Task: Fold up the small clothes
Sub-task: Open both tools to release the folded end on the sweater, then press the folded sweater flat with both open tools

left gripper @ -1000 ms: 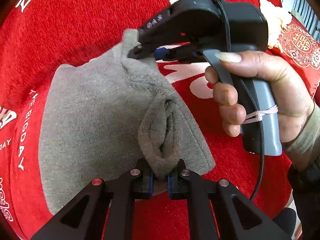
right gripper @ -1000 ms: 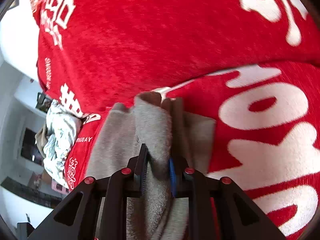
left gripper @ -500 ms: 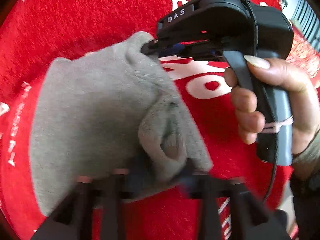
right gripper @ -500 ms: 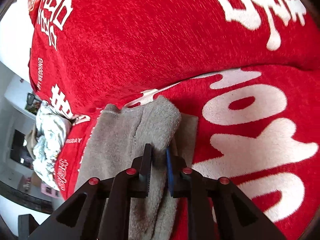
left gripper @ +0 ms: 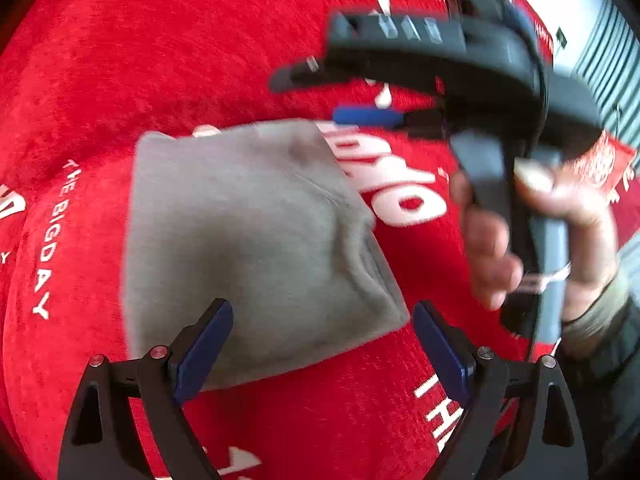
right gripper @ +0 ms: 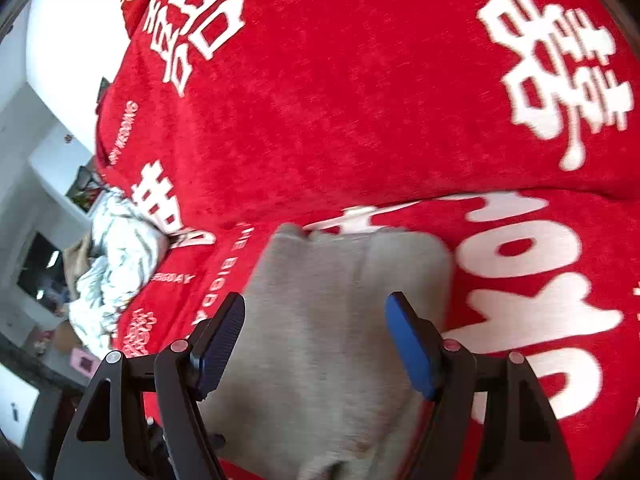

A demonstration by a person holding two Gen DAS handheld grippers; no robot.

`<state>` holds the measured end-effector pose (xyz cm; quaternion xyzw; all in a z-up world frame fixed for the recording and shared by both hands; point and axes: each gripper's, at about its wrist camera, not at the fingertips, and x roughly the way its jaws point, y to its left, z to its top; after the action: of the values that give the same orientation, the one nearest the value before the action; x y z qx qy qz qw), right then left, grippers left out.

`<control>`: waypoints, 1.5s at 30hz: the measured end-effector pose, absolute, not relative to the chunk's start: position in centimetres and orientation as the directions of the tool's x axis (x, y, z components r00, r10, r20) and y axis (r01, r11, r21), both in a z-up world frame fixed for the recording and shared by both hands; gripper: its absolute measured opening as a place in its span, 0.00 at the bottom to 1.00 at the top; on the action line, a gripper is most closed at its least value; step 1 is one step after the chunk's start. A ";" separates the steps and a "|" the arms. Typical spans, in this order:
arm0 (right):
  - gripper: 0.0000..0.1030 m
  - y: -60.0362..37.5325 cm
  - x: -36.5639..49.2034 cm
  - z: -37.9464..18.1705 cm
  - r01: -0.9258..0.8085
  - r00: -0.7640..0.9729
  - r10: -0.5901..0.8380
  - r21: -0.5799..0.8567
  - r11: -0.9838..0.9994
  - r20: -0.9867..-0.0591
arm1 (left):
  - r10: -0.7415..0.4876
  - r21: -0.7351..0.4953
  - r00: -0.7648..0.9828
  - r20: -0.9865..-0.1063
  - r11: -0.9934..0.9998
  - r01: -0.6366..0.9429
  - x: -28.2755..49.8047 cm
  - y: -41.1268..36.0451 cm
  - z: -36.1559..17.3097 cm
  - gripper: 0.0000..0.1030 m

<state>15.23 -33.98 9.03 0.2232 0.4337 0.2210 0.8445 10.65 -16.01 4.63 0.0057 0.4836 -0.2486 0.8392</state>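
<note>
A small grey knitted garment (left gripper: 248, 240) lies folded on the red cloth. It also shows in the right wrist view (right gripper: 336, 320). My left gripper (left gripper: 320, 344) is open and empty, its blue pads wide apart over the garment's near edge. My right gripper (right gripper: 316, 340) is open and empty above the garment. In the left wrist view the right gripper (left gripper: 360, 96) hangs lifted over the garment's far corner, held by a hand (left gripper: 560, 232).
A red plush cloth with white lettering (right gripper: 360, 100) covers the whole surface. A crumpled pale patterned garment (right gripper: 112, 264) lies at the cloth's left edge. Room furniture shows beyond it at the far left.
Both grippers have let go of the grey garment and opened wide. The garment has dropped flat onto the cloth. The right gripper has lifted away from it.
</note>
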 end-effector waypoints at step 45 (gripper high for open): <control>0.78 -35.5 3.8 5.3 -0.018 0.479 0.386 0.430 0.902 -0.789 | -0.188 -0.108 0.476 -0.859 0.976 0.191 14.6 -5.8 2.1 0.96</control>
<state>3.75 -35.53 5.27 0.1852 0.4962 0.1202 0.8397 14.61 -5.79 2.12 0.0015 0.4996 -0.1103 0.8592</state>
